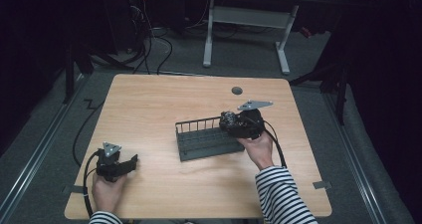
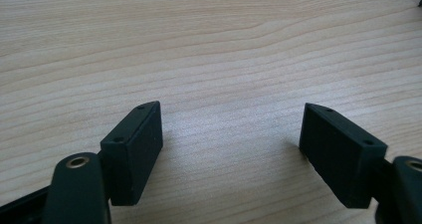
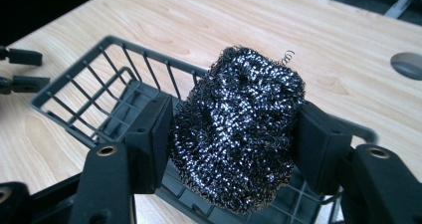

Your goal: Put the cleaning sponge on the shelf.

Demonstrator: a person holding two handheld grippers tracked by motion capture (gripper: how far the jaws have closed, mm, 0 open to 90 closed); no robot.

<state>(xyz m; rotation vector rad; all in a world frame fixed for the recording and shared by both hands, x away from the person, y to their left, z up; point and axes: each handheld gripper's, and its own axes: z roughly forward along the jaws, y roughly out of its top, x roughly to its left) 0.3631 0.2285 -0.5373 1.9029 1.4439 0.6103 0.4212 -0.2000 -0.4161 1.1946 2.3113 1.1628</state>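
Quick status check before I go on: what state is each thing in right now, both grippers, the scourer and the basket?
Left gripper: jaws open, nothing between them, low over the bare table.
Right gripper: jaws shut on the steel wool scourer, held over the basket's right end.
Steel wool scourer: squeezed between both jaws, lifted, not yet lying in the basket.
Wire basket: upright on the table; nothing visible lying in it.

No writing, label, brand, number or sign can be read anywhere in these views: none on the wooden tabletop (image 1: 159, 104), none on the grey wire basket (image 3: 84, 99) at the centre of the frame, none on the steel-wool scourer (image 3: 239, 129), and none on the black jaws at the bottom of either gripper view
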